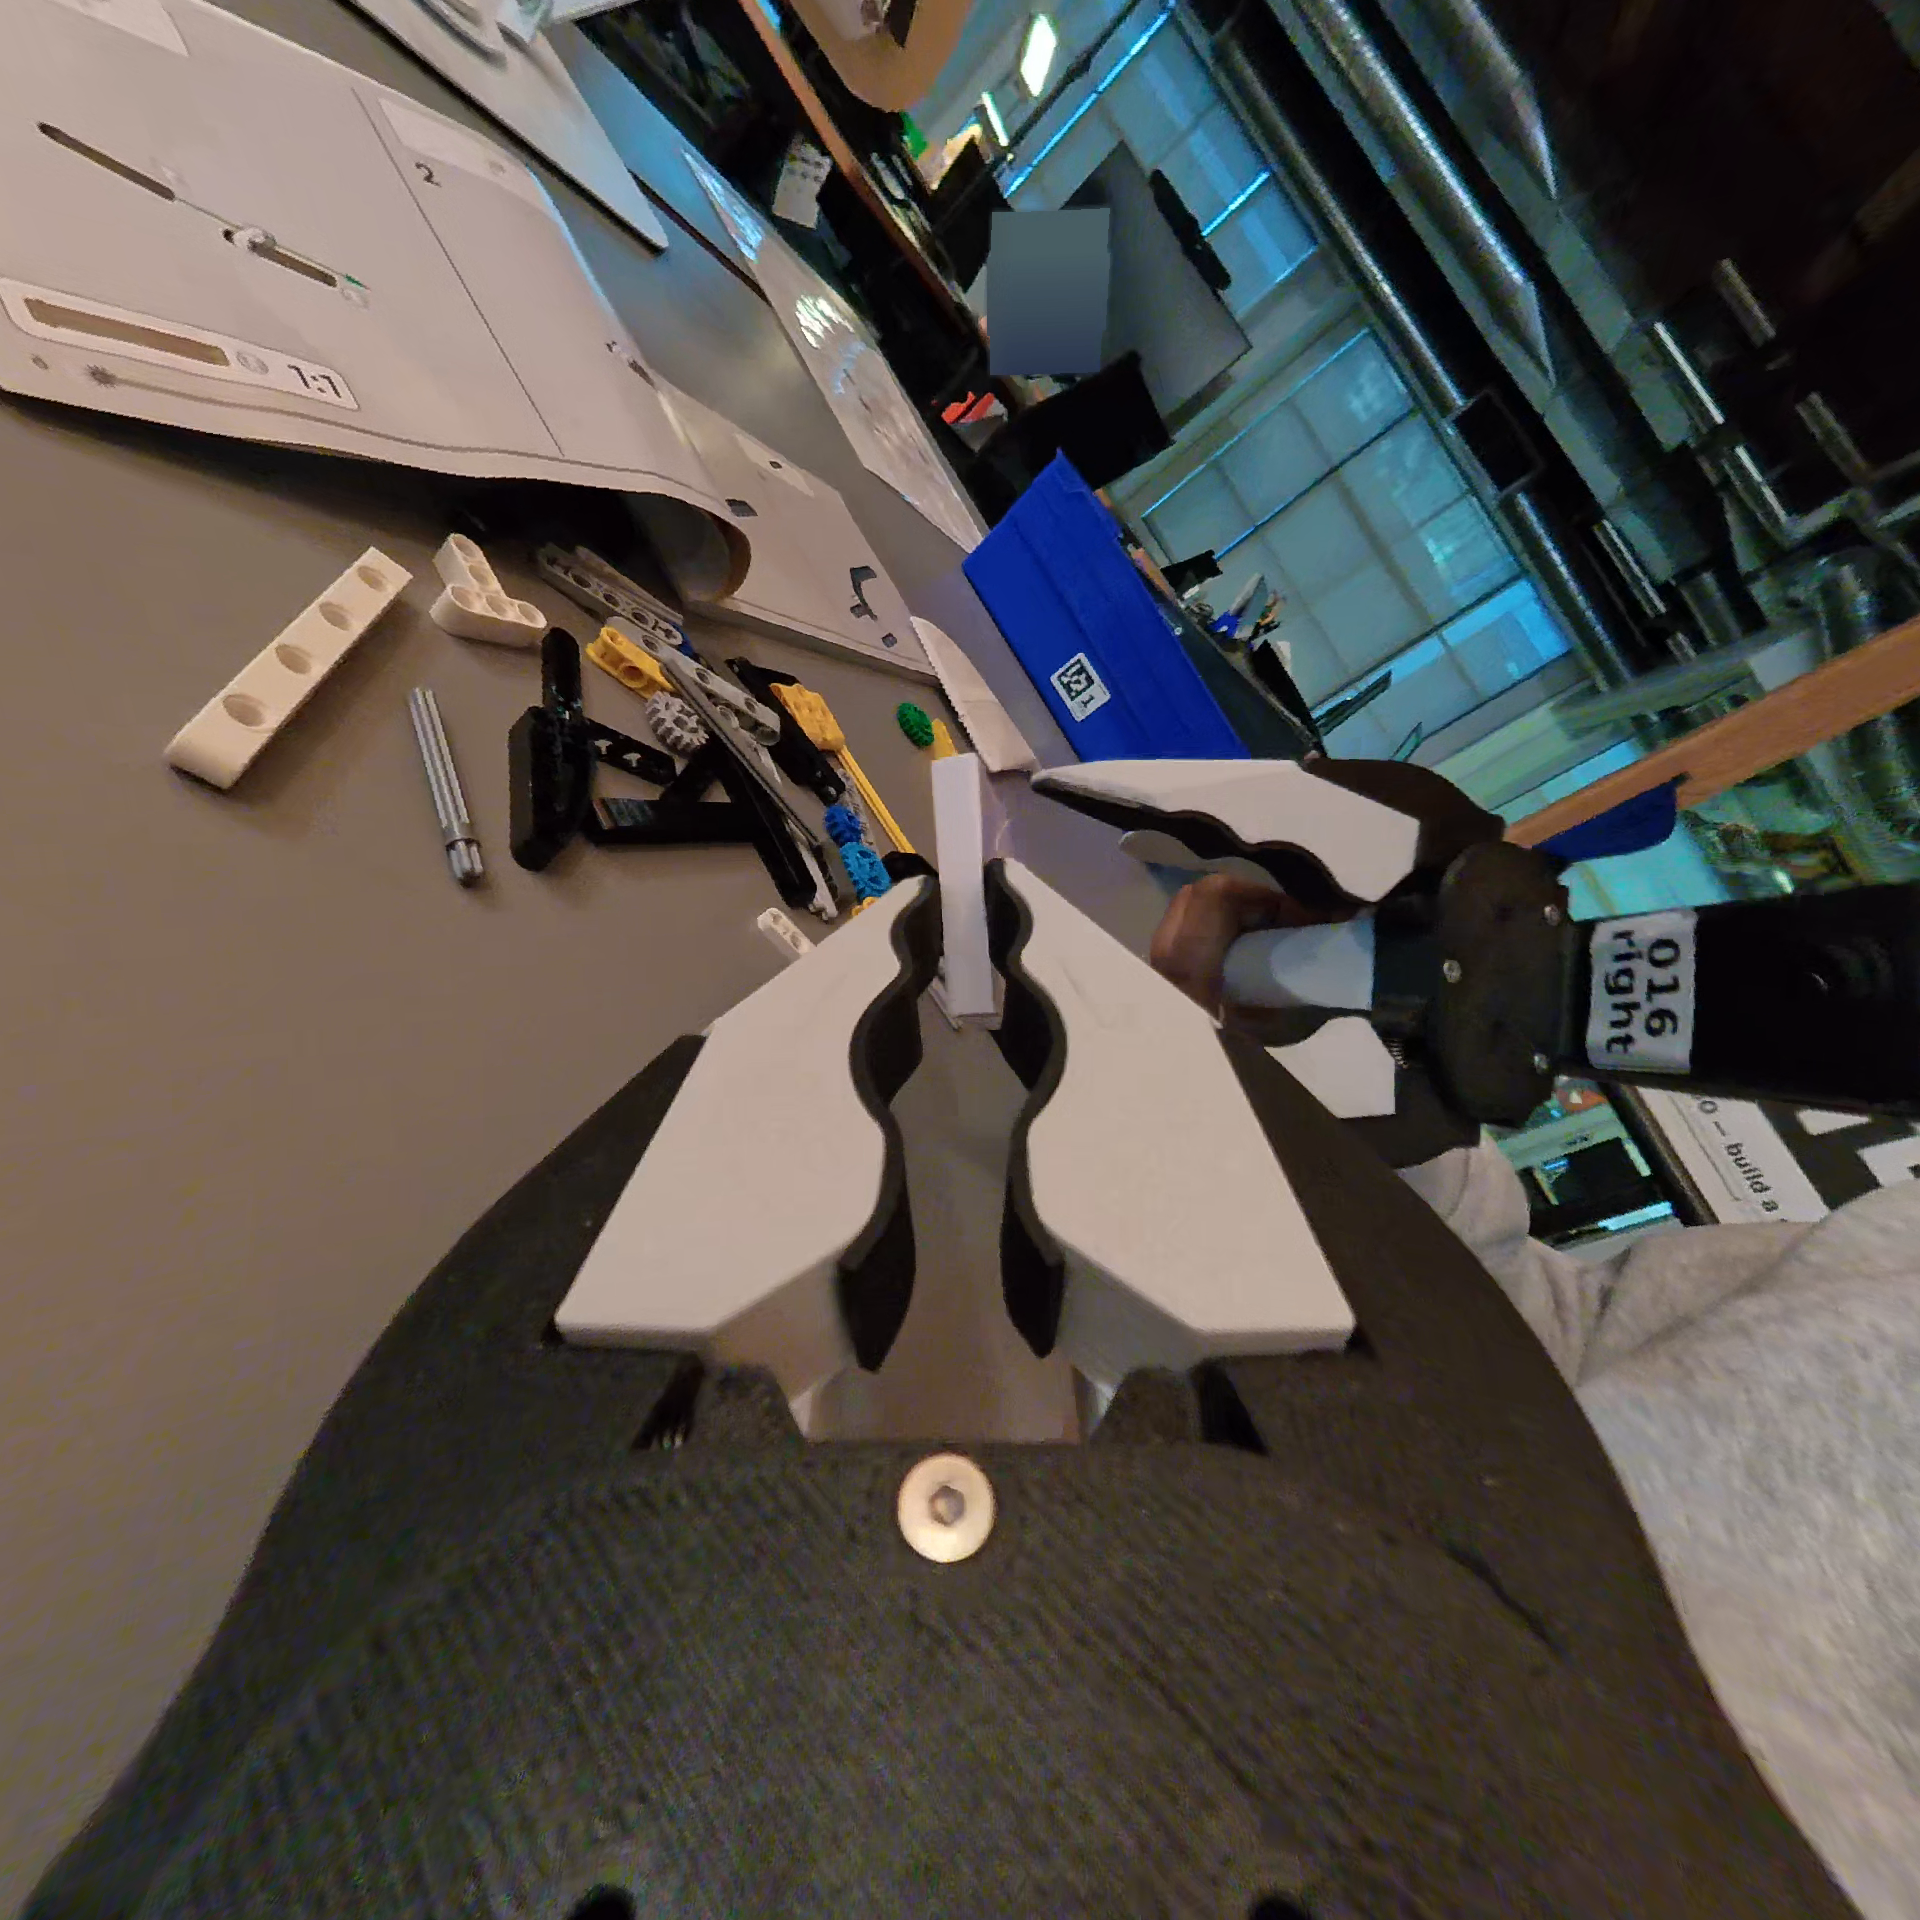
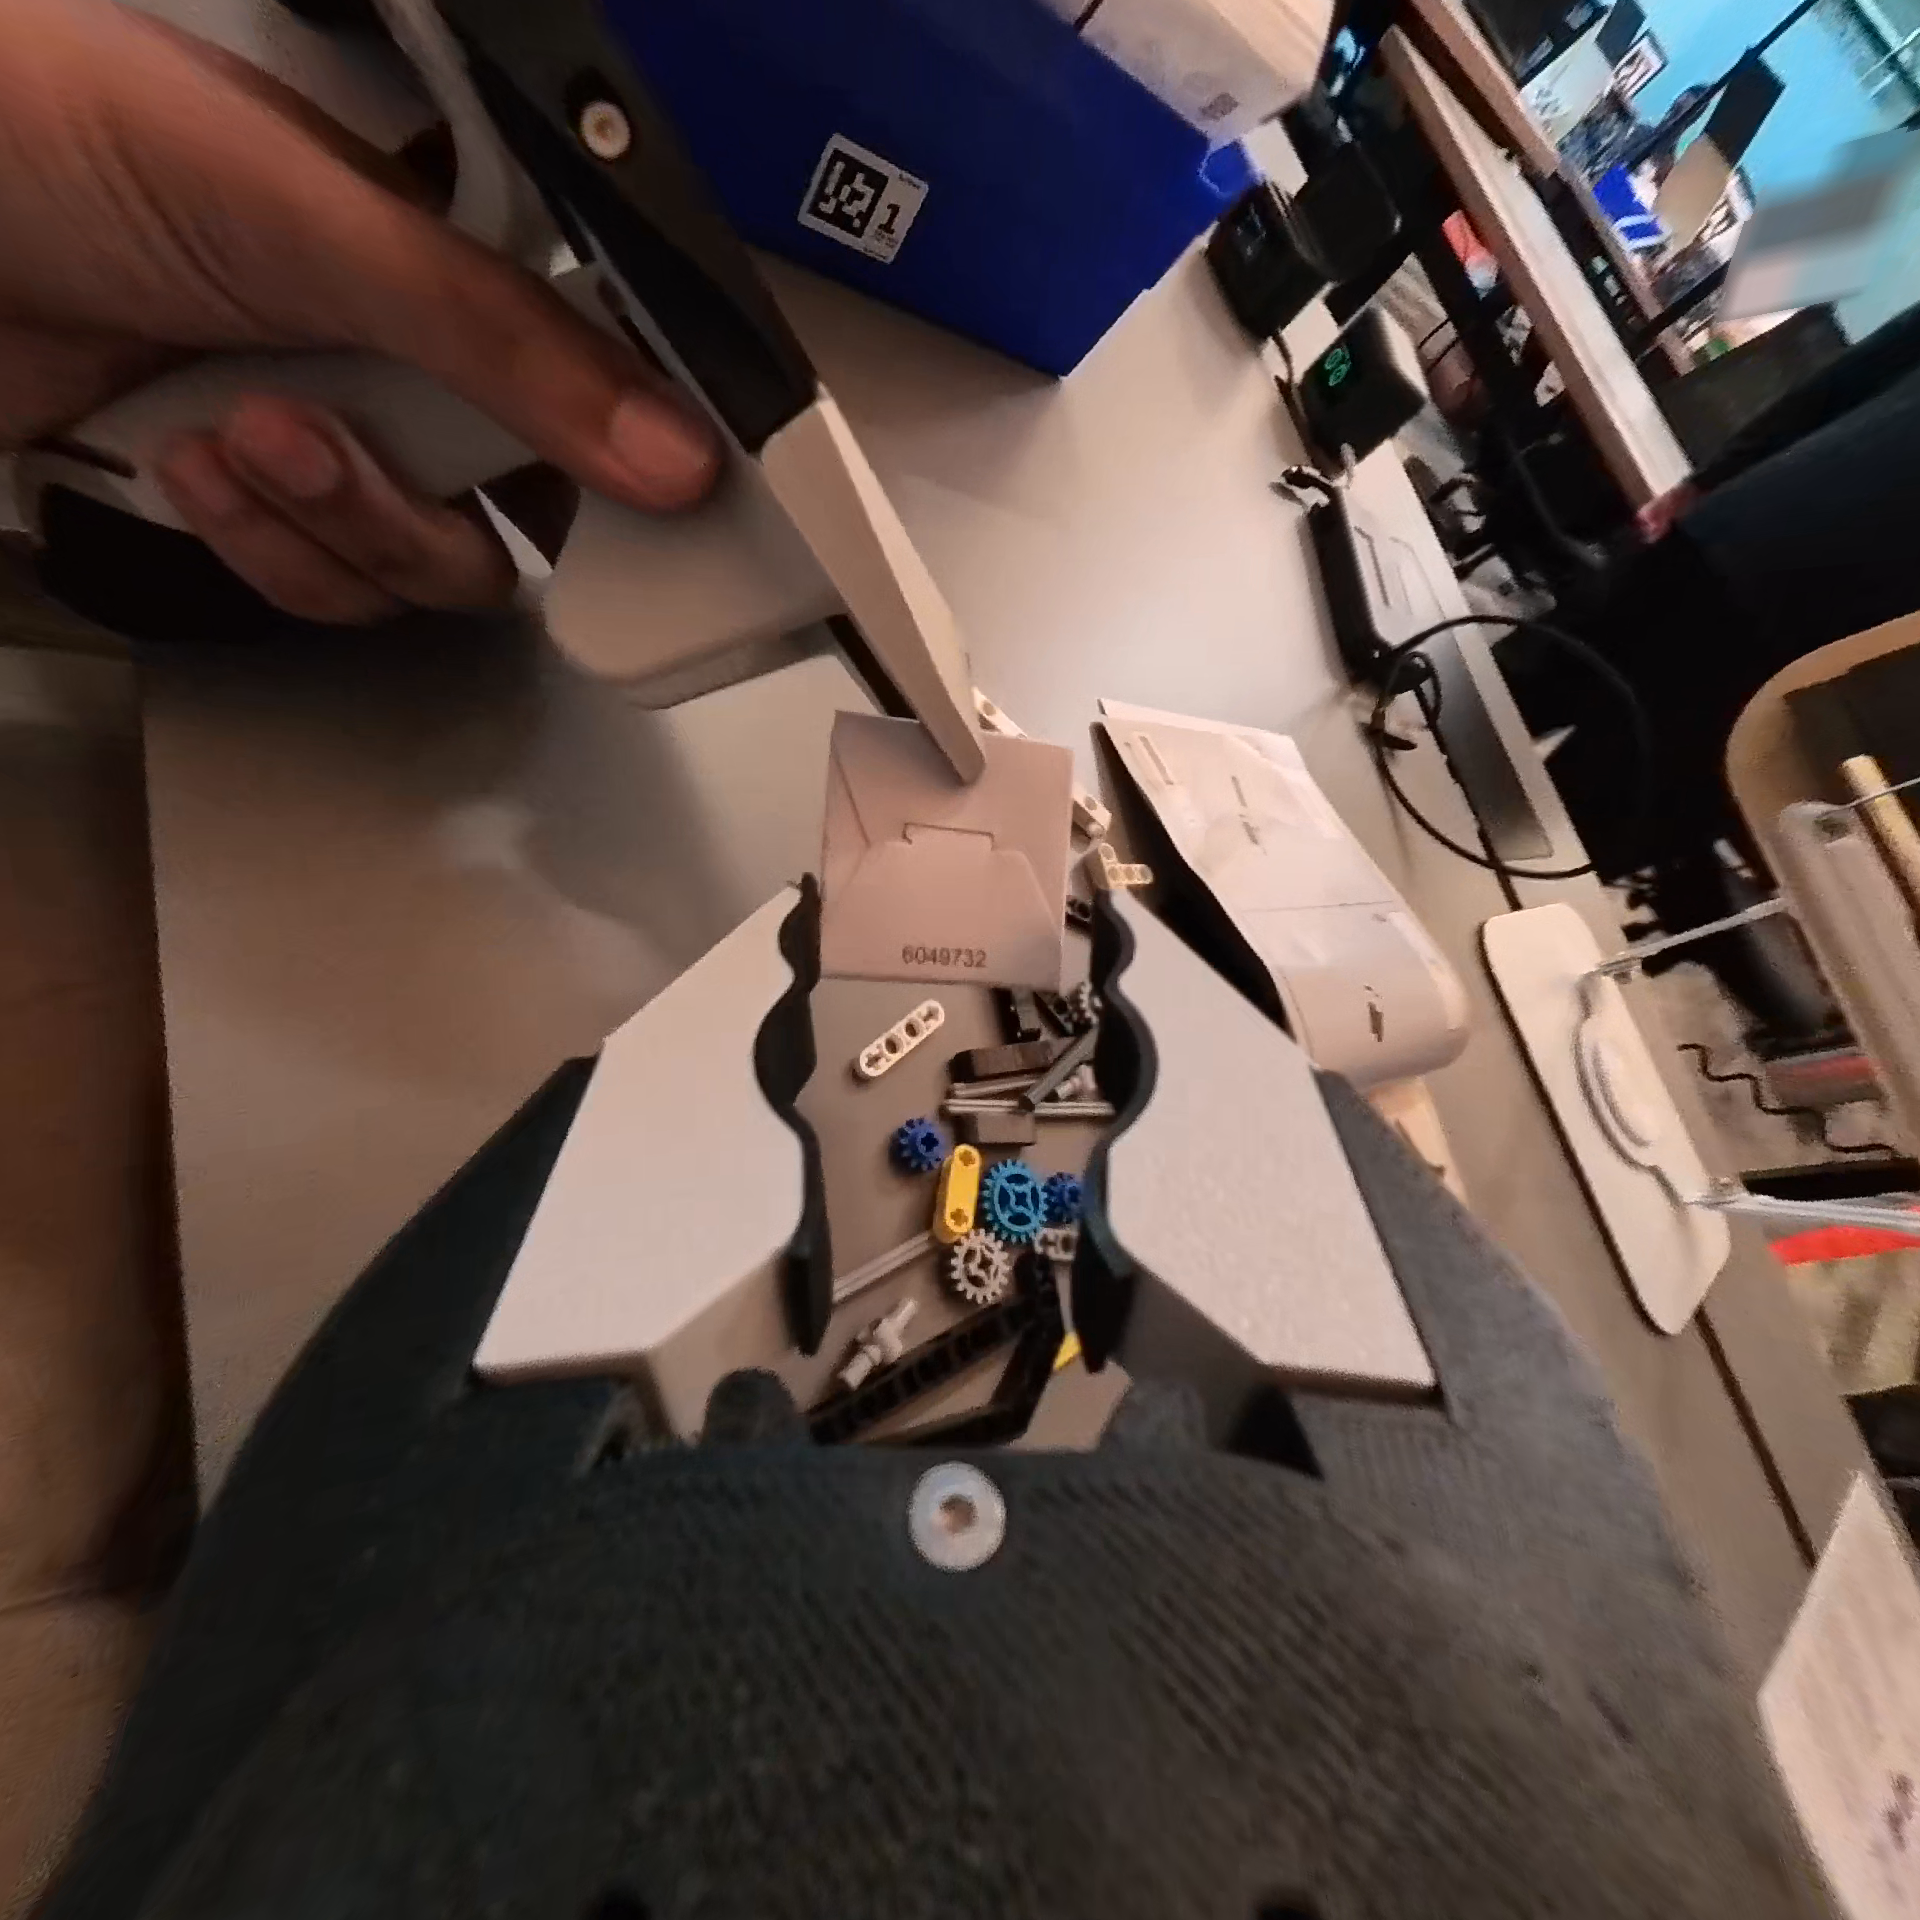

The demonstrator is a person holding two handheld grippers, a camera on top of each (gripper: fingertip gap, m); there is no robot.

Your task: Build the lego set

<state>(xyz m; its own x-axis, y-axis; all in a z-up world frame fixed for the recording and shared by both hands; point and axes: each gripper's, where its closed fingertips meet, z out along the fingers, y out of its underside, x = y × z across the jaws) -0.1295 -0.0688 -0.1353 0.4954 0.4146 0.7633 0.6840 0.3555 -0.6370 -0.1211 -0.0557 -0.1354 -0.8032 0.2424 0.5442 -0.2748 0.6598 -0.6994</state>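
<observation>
My left gripper [image 1: 961, 883] is shut on a white paper packet [image 1: 958, 831] and holds it upright, edge-on, above the grey table [image 1: 156, 1039]. In the right wrist view the packet [image 2: 945, 862] hangs from the left gripper's fingers [image 2: 894, 623]. My right gripper [image 2: 956, 904] is open, its fingertips on either side of the packet's lower edge; I cannot tell if they touch it. It also shows in the left wrist view [image 1: 1049, 790]. Loose Lego pieces [image 1: 727, 748] lie on the table beneath: gears, black beams and yellow parts [image 2: 987, 1195].
A white beam [image 1: 291, 665], a white angled piece [image 1: 483, 597] and grey axles [image 1: 447, 779] lie left of the pile. The instruction booklet [image 1: 312, 260] is open behind. A blue bin [image 1: 1091, 623] stands at the far edge. A white board [image 2: 1600, 1101] lies to the right. Less than 4 cm separates the two grippers' tips.
</observation>
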